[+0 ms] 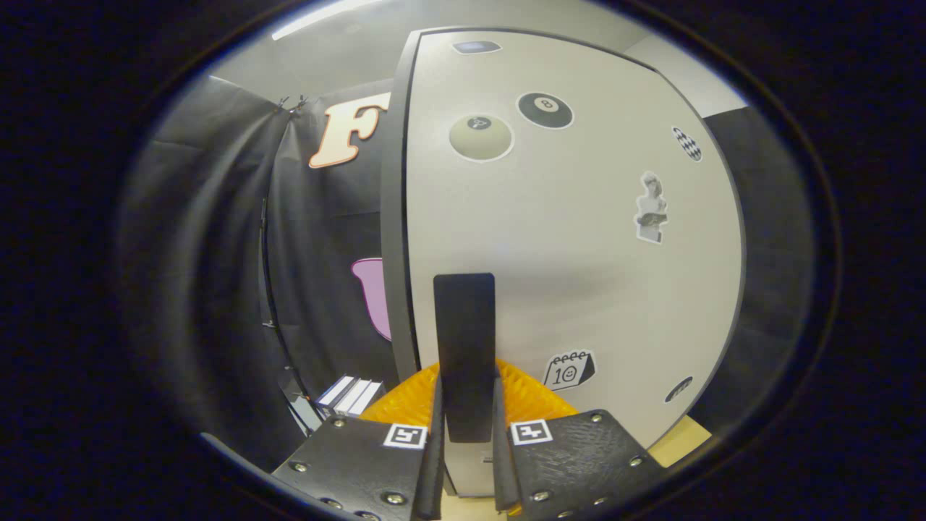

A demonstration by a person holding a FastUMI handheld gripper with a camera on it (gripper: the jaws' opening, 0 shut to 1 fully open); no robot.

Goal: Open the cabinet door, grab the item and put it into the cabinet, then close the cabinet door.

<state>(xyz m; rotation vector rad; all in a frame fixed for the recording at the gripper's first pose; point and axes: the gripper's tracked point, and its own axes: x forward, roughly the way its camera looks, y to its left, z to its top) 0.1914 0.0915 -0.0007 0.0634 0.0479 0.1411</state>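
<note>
- The tool (466, 405) sits nearest, its two fingers (436, 441) drawn narrow around a dark upright handle (465, 354); each finger lies against one side of the handle, so the tool appears clamped on it.
- Each finger mount carries a small square black-and-white marker (405, 435) on its top face, and screws dot the dark plates below.
- The handle is a flat vertical strip fixed low on the cabinet door (579, 239), rising from between the fingers up to about the middle of the door.
- The door is pale with a dark edge band along its left side (394, 217) and it looks shut, or nearly so.
- Stickers lie scattered over the door: a calendar sticker (569, 370) just right of the handle, a small dark oval sticker (678, 389) near the lower right edge, a figure sticker (651, 208) higher on the right, a checkered oval (686, 143) above that, a black billiard-ball sticker (545, 110) and a pale ball sticker (481, 137) near the top.
- A dark oval patch (476, 47) sits at the very top of the door.
- Left of the tool, beside the cabinet's base, stands a small box with white and dark stripes (351, 396).
- A strip of light desk (680, 440) shows at the lower right, under the door's corner.
- Beyond, black cloth (217, 253) hangs as the booth wall, and a ceiling light strip (318, 18) shines above.
</note>
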